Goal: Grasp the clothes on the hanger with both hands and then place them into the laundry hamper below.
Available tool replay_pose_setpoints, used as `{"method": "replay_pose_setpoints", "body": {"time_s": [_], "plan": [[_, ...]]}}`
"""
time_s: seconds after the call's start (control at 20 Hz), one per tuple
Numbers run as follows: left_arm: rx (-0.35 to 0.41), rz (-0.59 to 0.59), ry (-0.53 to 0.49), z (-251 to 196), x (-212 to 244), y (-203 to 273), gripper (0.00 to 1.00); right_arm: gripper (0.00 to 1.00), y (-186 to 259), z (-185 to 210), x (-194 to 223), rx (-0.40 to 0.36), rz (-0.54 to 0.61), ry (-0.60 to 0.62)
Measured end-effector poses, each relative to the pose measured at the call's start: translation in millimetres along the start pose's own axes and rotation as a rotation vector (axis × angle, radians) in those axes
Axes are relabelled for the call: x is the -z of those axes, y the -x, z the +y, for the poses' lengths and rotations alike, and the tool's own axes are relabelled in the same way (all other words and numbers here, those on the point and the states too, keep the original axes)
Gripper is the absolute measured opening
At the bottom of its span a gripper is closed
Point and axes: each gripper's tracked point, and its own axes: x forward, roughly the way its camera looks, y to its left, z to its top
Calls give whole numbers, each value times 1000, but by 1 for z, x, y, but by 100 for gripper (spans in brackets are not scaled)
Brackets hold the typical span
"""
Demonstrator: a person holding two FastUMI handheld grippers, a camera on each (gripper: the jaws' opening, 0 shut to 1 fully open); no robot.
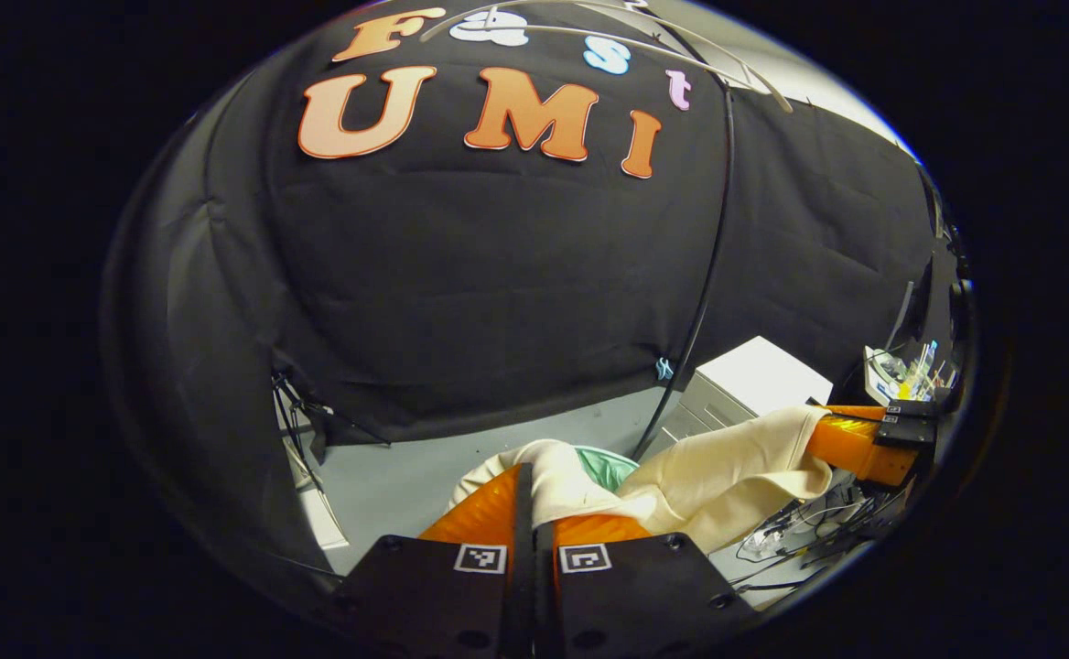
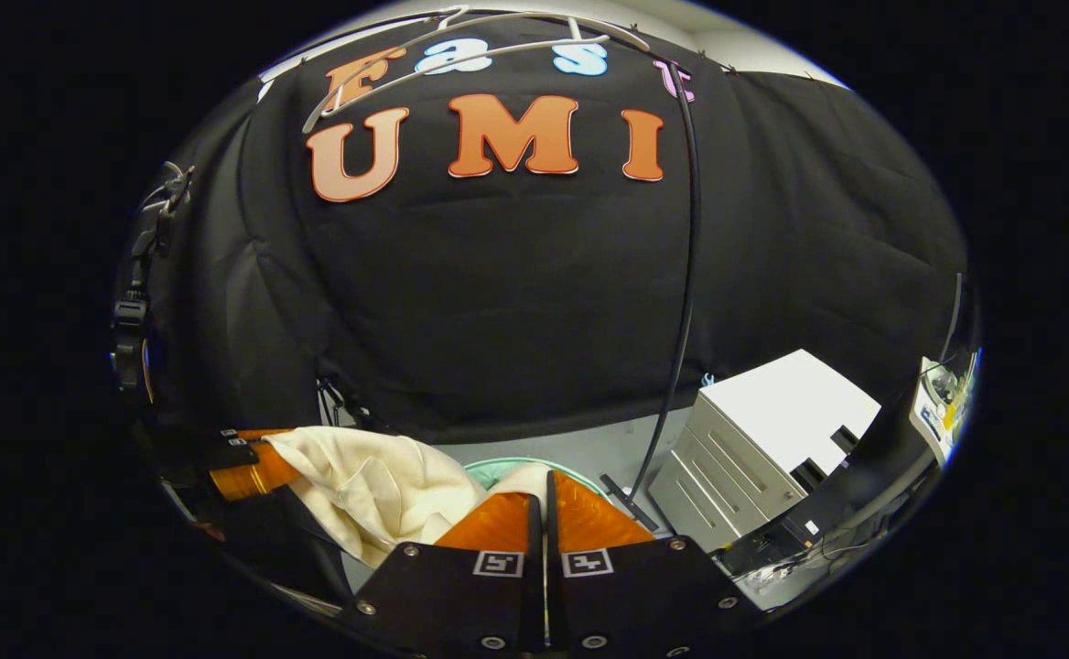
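You hold a cream cloth garment [image 1: 727, 476] stretched between your left gripper [image 1: 534, 513] and right gripper [image 2: 544, 508], both pinched closed on its fabric, above the pale green hamper [image 1: 610, 465]; lower both evenly, then release together.

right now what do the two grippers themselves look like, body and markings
Each gripper is a black, flat-topped block fastened with round screws. The left gripper and the right gripper both carry two small square black-and-white tags, one either side of the centre slit. The two fingers taper forward with ribbed sides. No cables or sleeves are visible on them.
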Motion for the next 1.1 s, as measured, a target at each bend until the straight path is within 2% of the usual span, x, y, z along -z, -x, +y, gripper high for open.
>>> {"method": "replay_pose_setpoints", "body": {"time_s": [0.15, 0.45, 0.75, 0.9, 0.95, 1.0, 1.1], "plan": [[-2, 36, 22, 3, 7, -6, 7, 1, -1, 1, 8, -2, 21, -8], [-15, 90, -3, 2, 20, -10, 7, 1, -3, -2, 20, 12, 61, -6], [-29, 146, 31, 9, 31, -20, 7, 2, -11, -7, 38, 36, 132, -25], [-65, 160, 10, 17, 33, -19, 7, 7, -15, -8, 42, 33, 143, -29], [-91, 168, -2, 23, 35, -18, 10, 8, -16, -9, 44, 36, 151, -33], [-116, 175, -30, 29, 34, -17, 16, 9, -16, -9, 47, 34, 158, -36], [-128, 166, -46, 33, 27, -23, 35, 17, -18, -4, 53, 17, 171, -50]]}}
